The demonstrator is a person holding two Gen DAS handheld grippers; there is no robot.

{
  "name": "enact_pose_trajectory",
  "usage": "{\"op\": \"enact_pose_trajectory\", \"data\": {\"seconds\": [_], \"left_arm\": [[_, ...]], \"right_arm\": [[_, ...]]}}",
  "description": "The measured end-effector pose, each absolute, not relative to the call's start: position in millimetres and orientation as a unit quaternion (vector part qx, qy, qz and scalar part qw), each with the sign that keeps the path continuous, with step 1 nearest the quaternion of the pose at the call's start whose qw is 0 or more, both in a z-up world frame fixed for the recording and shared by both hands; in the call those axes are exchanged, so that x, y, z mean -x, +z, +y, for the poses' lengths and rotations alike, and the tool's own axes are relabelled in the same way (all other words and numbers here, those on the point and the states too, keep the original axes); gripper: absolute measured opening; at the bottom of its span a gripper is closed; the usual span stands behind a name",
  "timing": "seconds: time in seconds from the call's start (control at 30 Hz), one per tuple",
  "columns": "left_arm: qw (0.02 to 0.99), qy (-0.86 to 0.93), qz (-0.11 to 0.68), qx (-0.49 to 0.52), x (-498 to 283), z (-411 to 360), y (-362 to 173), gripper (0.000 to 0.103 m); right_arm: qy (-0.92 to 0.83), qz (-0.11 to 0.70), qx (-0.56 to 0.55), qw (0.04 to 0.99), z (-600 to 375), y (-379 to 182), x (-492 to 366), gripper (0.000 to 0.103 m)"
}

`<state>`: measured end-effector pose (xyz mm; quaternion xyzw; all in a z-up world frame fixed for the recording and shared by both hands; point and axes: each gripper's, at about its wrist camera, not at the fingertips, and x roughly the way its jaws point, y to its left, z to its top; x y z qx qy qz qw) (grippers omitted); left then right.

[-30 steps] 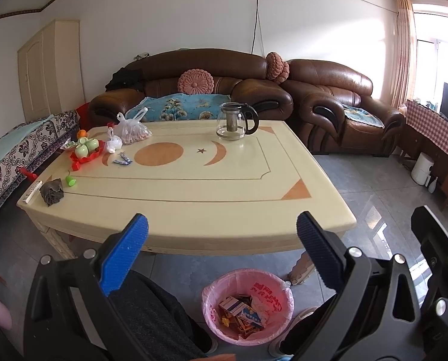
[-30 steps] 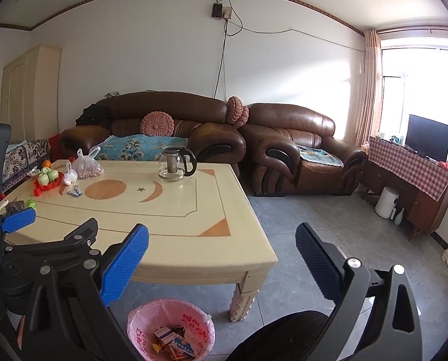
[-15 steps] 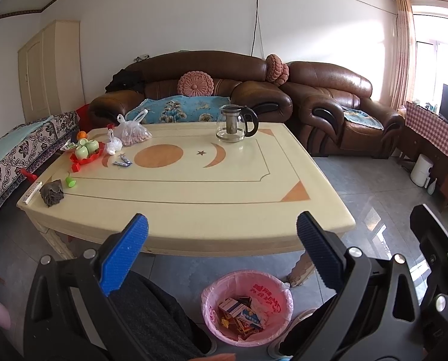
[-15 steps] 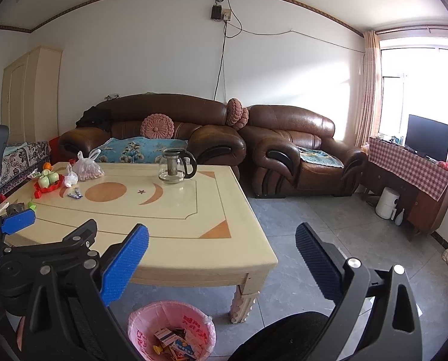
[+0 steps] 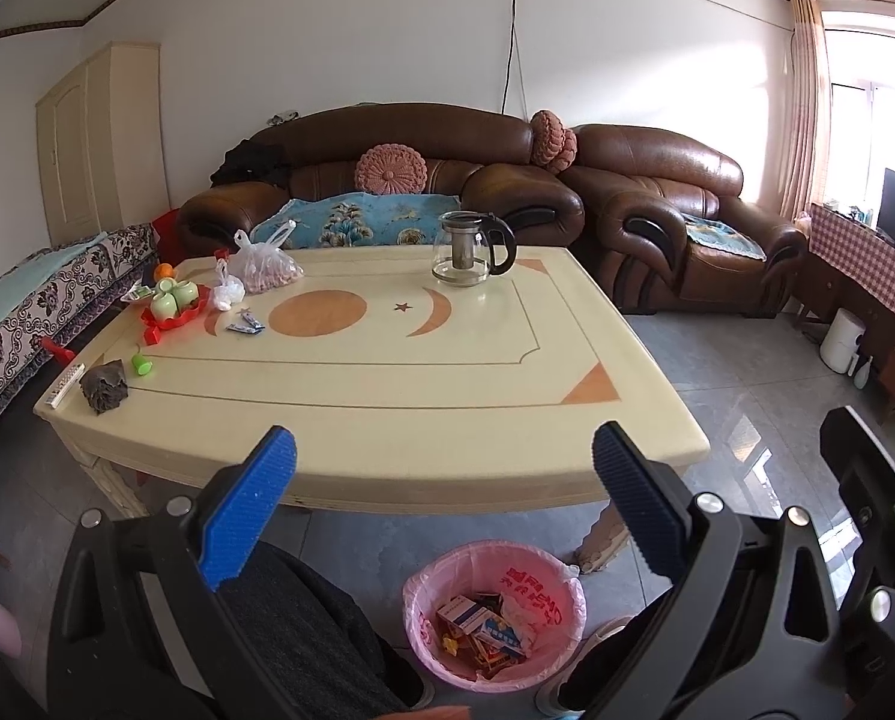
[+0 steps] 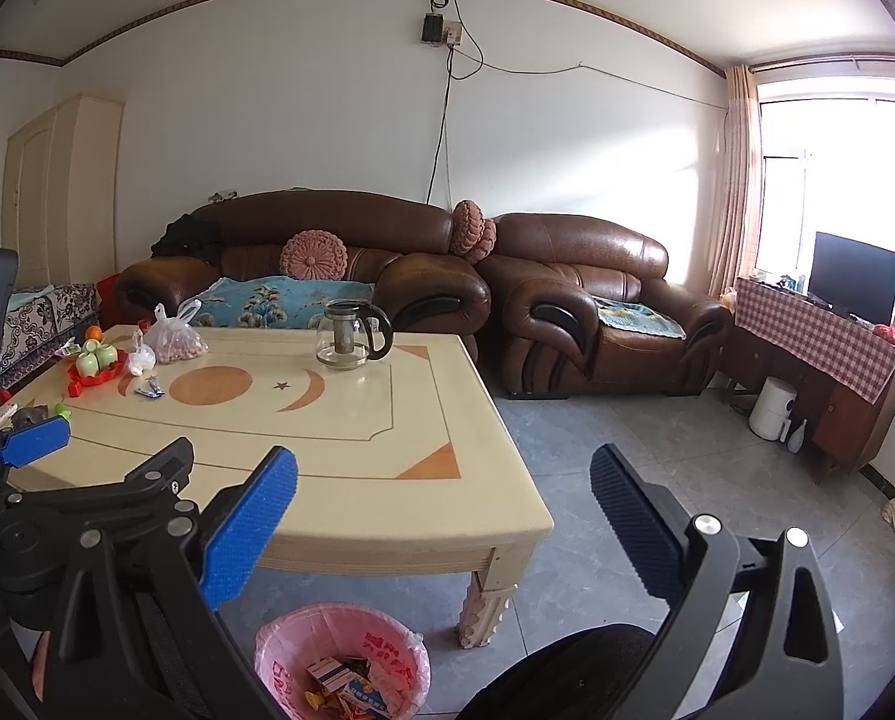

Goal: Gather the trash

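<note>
Both claws gape wide and carry nothing — the left claw point(image 5: 444, 501) and right claw point(image 6: 444, 501) hang short of the near edge of the cream surface point(image 5: 387, 396). On the floor just below that edge stands a pink-lined bin point(image 5: 494, 618) with boxes and wrappers inside. Far off at the surface's left end lie small wrappers point(image 5: 245, 324) beside a red tray point(image 5: 171, 315), a crumpled dark wad point(image 5: 104, 387) — and a glass pot point(image 5: 471, 249) at the back.
</note>
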<state>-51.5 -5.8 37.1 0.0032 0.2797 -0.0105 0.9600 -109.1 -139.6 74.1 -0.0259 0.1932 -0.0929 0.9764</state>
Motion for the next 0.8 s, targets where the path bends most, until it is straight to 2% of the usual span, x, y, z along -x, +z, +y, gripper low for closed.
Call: {"op": "enact_pose_trajectory", "data": {"seconds": [0.8], "left_arm": [[0.961,-0.010,0.277,0.004,53.4,-4.0,37.7,0.097]], "right_arm": [[-0.093,0.196,0.024,0.976,-137.7,72.2,107.0,0.096]]}}
